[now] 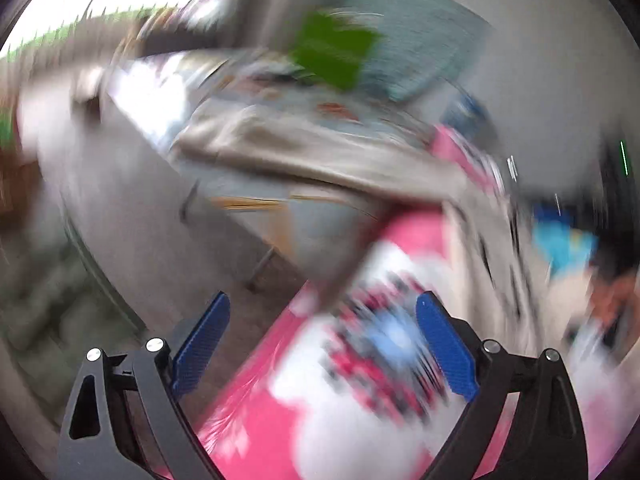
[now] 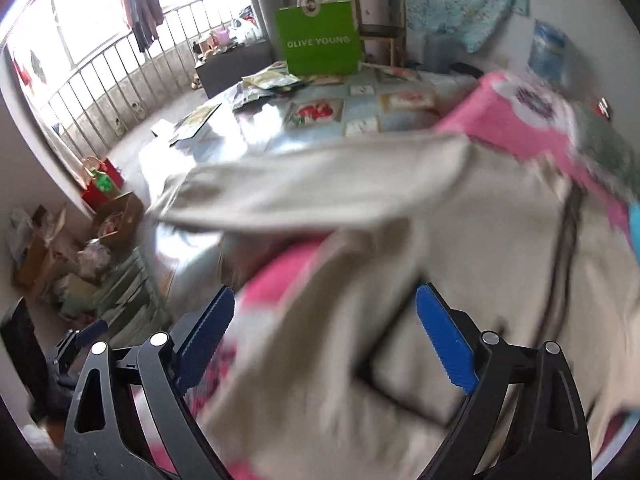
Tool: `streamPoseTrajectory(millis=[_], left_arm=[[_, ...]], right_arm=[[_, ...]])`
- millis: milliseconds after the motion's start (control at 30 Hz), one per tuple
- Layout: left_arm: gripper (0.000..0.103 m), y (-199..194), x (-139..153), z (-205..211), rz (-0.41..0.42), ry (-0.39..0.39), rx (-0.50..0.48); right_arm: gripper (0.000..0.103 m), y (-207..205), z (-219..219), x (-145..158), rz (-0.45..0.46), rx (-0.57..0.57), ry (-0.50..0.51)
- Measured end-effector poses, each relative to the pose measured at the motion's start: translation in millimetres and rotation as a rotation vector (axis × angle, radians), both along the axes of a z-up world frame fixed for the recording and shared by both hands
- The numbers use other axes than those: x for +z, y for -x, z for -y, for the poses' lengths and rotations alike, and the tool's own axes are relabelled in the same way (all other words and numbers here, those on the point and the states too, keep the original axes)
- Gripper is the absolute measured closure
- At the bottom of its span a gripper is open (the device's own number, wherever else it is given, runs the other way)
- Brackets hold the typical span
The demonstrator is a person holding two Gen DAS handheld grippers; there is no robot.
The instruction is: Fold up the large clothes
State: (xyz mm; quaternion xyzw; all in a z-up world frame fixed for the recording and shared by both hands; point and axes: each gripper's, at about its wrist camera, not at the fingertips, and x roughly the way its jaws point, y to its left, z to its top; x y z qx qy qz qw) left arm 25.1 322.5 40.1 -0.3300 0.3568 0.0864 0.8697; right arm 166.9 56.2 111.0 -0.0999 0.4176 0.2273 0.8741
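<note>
The left wrist view is heavily blurred. My left gripper (image 1: 324, 300) stands open, its blue pads (image 1: 204, 340) wide apart. A pink and white printed garment (image 1: 280, 400) hangs below and between them, and no pad presses on it. A beige garment (image 1: 304, 152) lies over the table behind. In the right wrist view my right gripper (image 2: 325, 292) is open above the same beige garment (image 2: 480, 240), whose sleeve (image 2: 312, 184) stretches left across the table (image 2: 256, 128). Pink cloth (image 2: 508, 120) lies at the far right and shows under the beige near my left finger.
A green paper bag (image 2: 318, 42) and loose papers (image 2: 268, 84) sit at the table's far side. On the floor to the left are a red bag (image 2: 100, 184) and cardboard boxes (image 2: 60, 248). A railing (image 2: 100, 76) runs along the window.
</note>
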Motion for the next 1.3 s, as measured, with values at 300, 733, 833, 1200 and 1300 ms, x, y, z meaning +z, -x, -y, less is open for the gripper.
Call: streamPoseTrajectory(millis=[300,733,833,1200,1300], left_arm=[[0.036,-40.7,-42.6,-152.9,0.181,0.39,0.327],[0.039,-110.4,-53.2,-168.5,0.099,0.319,0.209],[0.046,-112.9,-52.0,-167.4,0.095,0.31,0.199],[0.093,-123.7,-47.8,-158.8,0.015,0.219,0.227],[0.093,-124.3,-28.6,-147.7,0.012,0.135,0.24]], right_arm=[[0.061,-72.9,-93.4,-50.6,-0.069,0.039,-0.039],[0.065,-124.4,-80.6,-85.7,-0.137,-0.096,-0.184],[0.065,-128.1,-74.1,-85.6,-0.143,-0.1,-0.211],[0.066,-127.9,-66.3,-95.1,-0.144,-0.115,-0.244],[0.065,-122.6,-60.2,-85.6,-0.15,-0.096,-0.253]])
